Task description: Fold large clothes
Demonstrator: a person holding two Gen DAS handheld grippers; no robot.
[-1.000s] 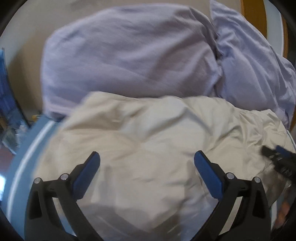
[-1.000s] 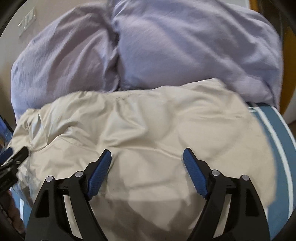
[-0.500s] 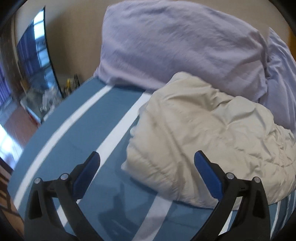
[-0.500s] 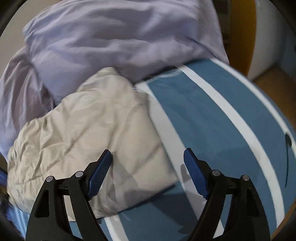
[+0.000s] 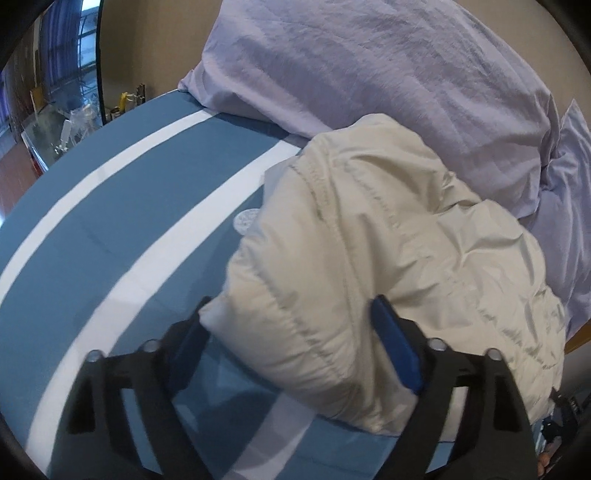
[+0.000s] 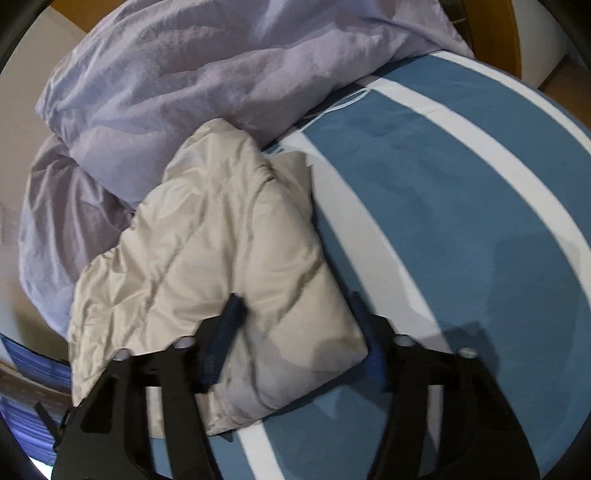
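A cream puffer jacket (image 5: 388, 236) lies folded into a thick bundle on the blue bed cover with white stripes (image 5: 122, 206). My left gripper (image 5: 291, 314) straddles the bundle's near left corner. Its jaws are closing, and both blue pads (image 5: 397, 347) touch the padding. In the right wrist view the same jacket (image 6: 207, 236) shows its other end. My right gripper (image 6: 295, 306) is closing on that near right corner. Its left pad (image 6: 227, 332) dents the fabric, while the other pad sits against the corner's outer edge.
Crumpled lavender bedding (image 5: 388, 74) is heaped right behind the jacket and touches it; it is also piled behind the jacket in the right wrist view (image 6: 192, 74). A mirror with clutter below it (image 5: 70, 92) stands past the bed's left edge. A wooden frame (image 6: 498, 33) rises at the far right.
Both grippers swung outward from above the jacket's middle to its two ends and rolled. Their jaws, wide apart before, have narrowed around the jacket's corners.
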